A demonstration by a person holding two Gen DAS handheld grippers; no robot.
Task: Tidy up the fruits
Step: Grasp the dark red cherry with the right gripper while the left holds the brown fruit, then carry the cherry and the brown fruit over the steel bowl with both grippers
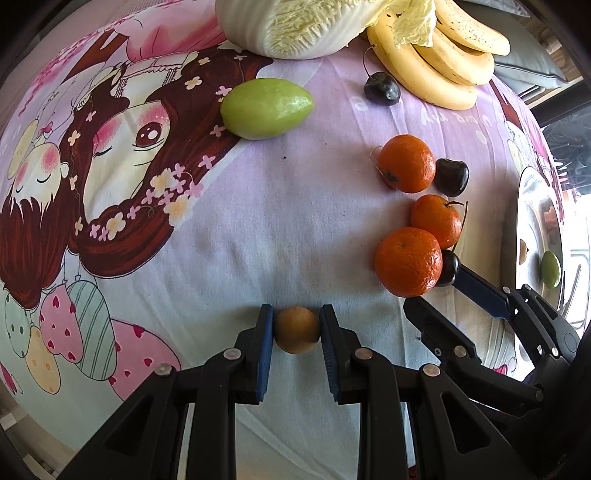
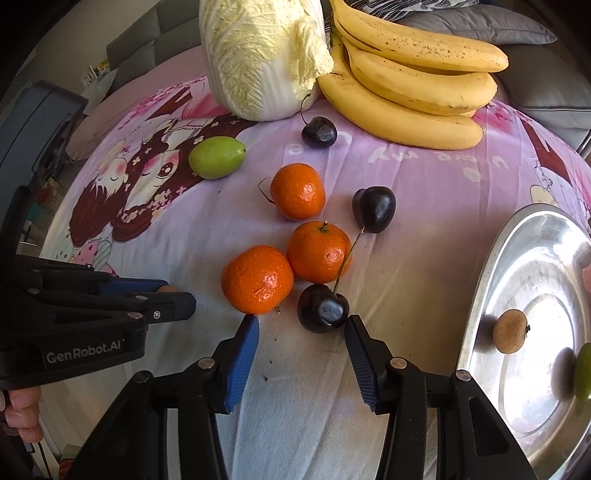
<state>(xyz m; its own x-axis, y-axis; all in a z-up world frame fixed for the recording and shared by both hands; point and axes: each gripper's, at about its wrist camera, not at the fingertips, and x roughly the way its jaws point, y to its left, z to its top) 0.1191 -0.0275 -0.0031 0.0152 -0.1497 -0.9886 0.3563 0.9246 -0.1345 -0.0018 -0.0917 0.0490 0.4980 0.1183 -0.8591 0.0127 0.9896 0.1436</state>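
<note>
Left wrist view showed my left claw [image 1: 296,329] clamped on a small brown fruit [image 1: 297,329] over a pink cartoon cloth [image 1: 229,221] spread across a soft surface. My right claw [image 2: 302,322] stood part open around a cherry [image 2: 322,308], pads not pressing. Three oranges [image 2: 318,251], a green fruit [image 2: 217,157], cabbage [image 2: 258,55] and bananas [image 2: 413,77] lay on the cloth; a steel tray [image 2: 491,258] sat at the right. Grey cushions [image 2: 517,26] lay behind.
</note>
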